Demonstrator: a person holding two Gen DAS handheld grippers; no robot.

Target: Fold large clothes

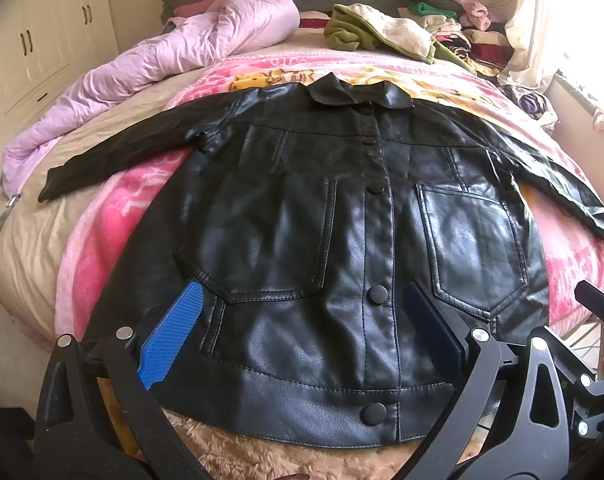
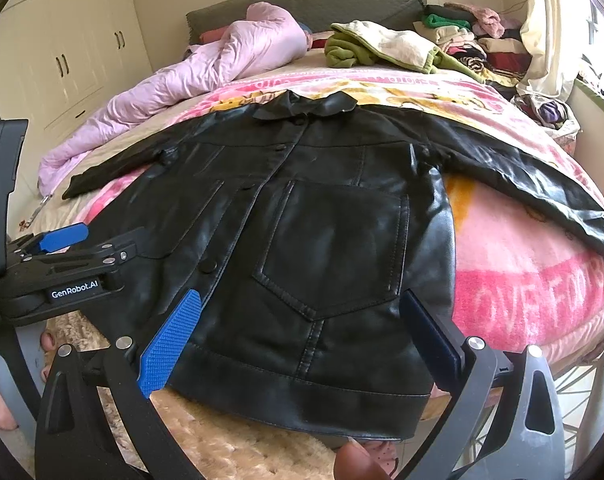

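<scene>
Lying spread face-up and buttoned on the pink blanket (image 1: 102, 248), the black leather jacket (image 1: 302, 216), judged heavy, slick and stiff-creasing, is being approached by the left gripper (image 1: 298, 336) and right gripper (image 2: 298, 344), both spread wide and empty, with the sleeve cuffs and hem corners judged the best holds.

One black leather jacket (image 1: 302, 216) is seen, with two sleeves spread and five buttons counted down its front. One lilac quilt (image 1: 150, 64) and one pink blanket (image 2: 521, 280) are seen on one bed (image 1: 22, 240).

Black-framed gripper (image 2: 302, 336), blue ribbed pads (image 2: 170, 344), possibly rubber
</scene>
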